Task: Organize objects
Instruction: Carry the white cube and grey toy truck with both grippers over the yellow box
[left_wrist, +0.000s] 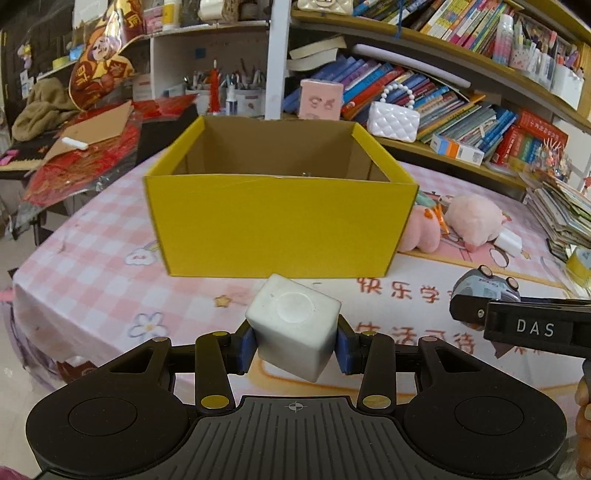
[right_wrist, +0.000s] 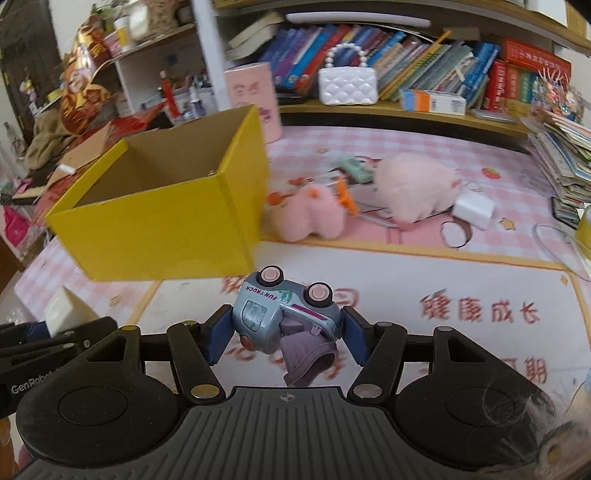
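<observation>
My left gripper (left_wrist: 295, 341) is shut on a white cube-shaped block (left_wrist: 293, 325), tilted, held above the table in front of the open yellow cardboard box (left_wrist: 280, 221). My right gripper (right_wrist: 284, 332) is shut on a blue-grey toy truck (right_wrist: 284, 317), which lies upside down with its pink wheels up. The yellow box (right_wrist: 159, 229) stands ahead and to the left of it. In the left wrist view the toy truck (left_wrist: 484, 284) and the right gripper's finger show at the right edge. The white block (right_wrist: 64, 310) shows at the left edge of the right wrist view.
Two pink plush toys (right_wrist: 413, 188) (right_wrist: 310, 214), a small green toy (right_wrist: 356, 168), an orange clip and a white block (right_wrist: 474, 208) lie right of the box. Shelves of books (left_wrist: 461, 99) run behind the table; a book stack (right_wrist: 561, 162) sits at the far right.
</observation>
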